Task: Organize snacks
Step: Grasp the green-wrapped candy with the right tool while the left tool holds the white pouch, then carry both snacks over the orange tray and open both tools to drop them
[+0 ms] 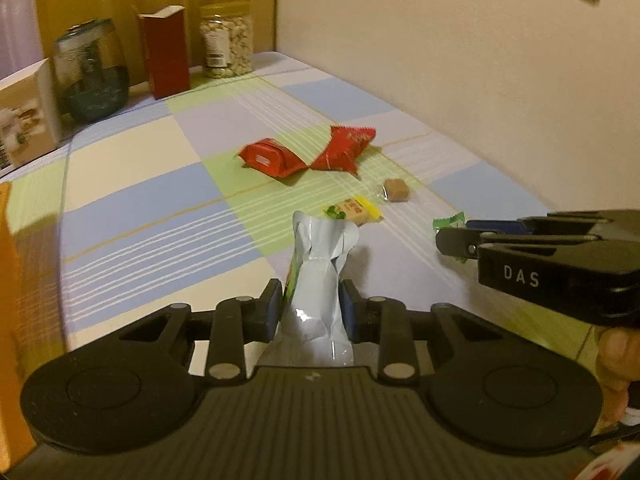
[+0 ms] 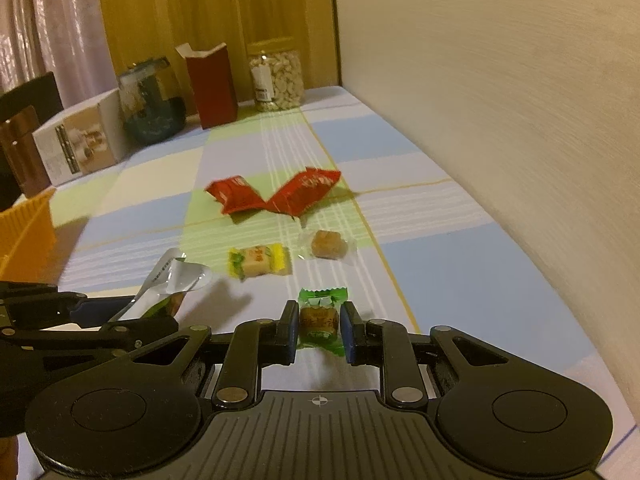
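Observation:
My left gripper point(image 1: 311, 294) is shut on a silver snack packet point(image 1: 320, 276) and holds it above the checked tablecloth; the packet also shows in the right wrist view point(image 2: 176, 280). My right gripper point(image 2: 319, 310) is shut on a green-wrapped candy point(image 2: 319, 318), also visible in the left wrist view point(image 1: 450, 224). On the cloth lie two red snack packets point(image 2: 276, 196), a yellow-wrapped candy point(image 2: 258, 264) and a clear-wrapped brown sweet point(image 2: 328, 249).
An orange basket point(image 2: 24, 232) stands at the left edge. At the back stand a nut jar point(image 2: 276, 80), a red carton point(image 2: 212, 88), a dark glass jar point(image 2: 150, 100) and a white box point(image 2: 80, 144). A wall runs along the right.

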Motion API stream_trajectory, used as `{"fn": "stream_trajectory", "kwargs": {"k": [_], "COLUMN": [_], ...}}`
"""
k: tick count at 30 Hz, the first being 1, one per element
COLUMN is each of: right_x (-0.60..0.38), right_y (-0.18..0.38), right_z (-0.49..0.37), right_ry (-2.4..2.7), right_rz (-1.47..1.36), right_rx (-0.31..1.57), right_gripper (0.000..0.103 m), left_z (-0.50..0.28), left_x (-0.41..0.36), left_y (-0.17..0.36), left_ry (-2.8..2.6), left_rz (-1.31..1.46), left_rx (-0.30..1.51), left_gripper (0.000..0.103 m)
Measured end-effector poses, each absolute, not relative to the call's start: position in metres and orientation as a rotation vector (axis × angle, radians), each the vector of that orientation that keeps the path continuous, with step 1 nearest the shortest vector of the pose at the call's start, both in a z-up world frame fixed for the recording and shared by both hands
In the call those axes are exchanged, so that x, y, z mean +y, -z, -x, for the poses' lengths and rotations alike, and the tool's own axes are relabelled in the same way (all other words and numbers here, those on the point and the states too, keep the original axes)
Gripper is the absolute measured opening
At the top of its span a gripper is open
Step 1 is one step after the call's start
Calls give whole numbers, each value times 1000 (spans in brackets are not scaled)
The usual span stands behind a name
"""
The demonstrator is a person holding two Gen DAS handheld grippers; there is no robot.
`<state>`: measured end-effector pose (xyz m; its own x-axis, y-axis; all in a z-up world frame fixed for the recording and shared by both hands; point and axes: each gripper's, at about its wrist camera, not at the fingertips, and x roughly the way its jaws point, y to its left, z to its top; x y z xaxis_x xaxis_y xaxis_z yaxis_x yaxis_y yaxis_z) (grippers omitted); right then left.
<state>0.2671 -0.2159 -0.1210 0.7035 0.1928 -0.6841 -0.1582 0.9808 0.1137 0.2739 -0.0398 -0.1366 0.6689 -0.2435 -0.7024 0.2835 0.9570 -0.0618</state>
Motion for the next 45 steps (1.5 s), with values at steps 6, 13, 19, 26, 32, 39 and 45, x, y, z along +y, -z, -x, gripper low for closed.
{"fn": "stream_trajectory", "kwargs": {"k": [6,13,19,26,32,39,45], "right_x": [-200,-162,-120,-70,-36,-2,20], "right_y": [89,51,31,18,19,24,29], "right_z": [-251,-229,-212,-195,-189,-186,-189], "right_ry": [-240,-321,-407,-509,-561,-607,-637], "right_rz": [-59,-59,-55,-33,-3,23,38], "right_rx": [724,670,655,645,657,667,675], "right_gripper": [22,22,22,22,22,22,22], "left_z": [-251,-221,-194,-168,-154,-149,-153], "left_x": [-17,21,62,107,142,174,190], "left_y": [103,63,36,21,21,27,33], "left_ry": [245,166,87,1,-56,-105,-124], "left_rz": [-12,1,1,18,43,69,78], "left_rx": [749,714,698,684,689,696,703], "left_gripper": [28,28,28,28,28,28,28]}}
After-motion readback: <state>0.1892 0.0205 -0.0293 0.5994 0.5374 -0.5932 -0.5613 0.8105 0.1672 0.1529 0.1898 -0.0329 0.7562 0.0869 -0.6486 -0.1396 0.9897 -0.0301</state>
